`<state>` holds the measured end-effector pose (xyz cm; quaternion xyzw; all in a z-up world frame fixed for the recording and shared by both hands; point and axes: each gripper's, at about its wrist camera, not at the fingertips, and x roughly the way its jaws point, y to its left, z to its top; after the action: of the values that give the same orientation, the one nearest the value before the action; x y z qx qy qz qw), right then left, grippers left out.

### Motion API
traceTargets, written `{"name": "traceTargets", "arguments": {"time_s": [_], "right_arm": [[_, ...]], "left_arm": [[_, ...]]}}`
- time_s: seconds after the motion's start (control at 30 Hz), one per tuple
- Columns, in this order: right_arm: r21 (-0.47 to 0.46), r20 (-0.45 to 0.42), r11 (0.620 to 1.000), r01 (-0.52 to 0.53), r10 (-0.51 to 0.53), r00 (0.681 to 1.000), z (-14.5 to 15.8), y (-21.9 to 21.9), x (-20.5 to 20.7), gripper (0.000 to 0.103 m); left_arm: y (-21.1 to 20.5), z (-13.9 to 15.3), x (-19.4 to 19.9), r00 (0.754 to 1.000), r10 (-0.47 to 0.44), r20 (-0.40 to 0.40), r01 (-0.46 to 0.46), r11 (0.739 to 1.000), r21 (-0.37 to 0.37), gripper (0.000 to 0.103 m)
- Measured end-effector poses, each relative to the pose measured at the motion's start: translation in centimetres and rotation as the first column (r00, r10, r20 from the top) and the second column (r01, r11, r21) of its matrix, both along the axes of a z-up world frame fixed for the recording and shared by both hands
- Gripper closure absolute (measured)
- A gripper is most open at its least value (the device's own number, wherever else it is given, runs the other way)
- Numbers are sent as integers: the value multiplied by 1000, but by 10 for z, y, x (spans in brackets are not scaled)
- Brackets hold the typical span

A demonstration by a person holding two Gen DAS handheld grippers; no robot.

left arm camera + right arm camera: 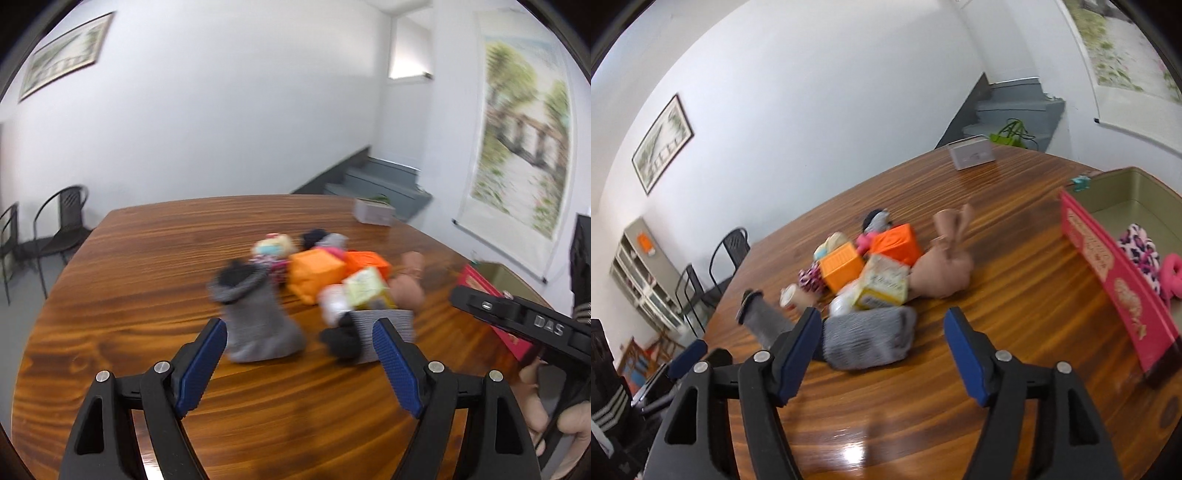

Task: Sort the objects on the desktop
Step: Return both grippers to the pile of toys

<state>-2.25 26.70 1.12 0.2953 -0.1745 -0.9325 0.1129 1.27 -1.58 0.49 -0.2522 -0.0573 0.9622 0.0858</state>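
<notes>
A heap of small things lies mid-table: two orange cubes (314, 273), a yellow box (364, 286), a brown plush rabbit (945, 266) and small toys. One grey sock (258, 317) lies just ahead of my left gripper (299, 332), which is open and holds nothing. A second grey sock (868, 339) sits on the table between the open fingers of my right gripper (882, 321), close to the left finger and not clamped. The first sock (764, 317) lies further left in the right wrist view.
A cardboard box (1126, 195) with a pink-red flap (1108, 273) stands at the table's right edge, holding a leopard-print toy (1137, 247) and a pink ring (1172, 273). A small grey box (971, 155) stands at the far edge. Chairs (62, 225) stand left of the table.
</notes>
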Motion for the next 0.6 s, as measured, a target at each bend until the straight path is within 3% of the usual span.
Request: {"name": "traceTargets", "arguments": {"time_s": [0.4,0.6], "right_arm": [[56,33,998,13,-14,999,-2,-32,9,25],[46,47,999,25,-27,999,-8,-22,11,24]], "left_arm": [[-47,-15,0,992,122,19,-123,991,56,20],[-40,-16,-12,994,89,61,-93,994,61,20]]}}
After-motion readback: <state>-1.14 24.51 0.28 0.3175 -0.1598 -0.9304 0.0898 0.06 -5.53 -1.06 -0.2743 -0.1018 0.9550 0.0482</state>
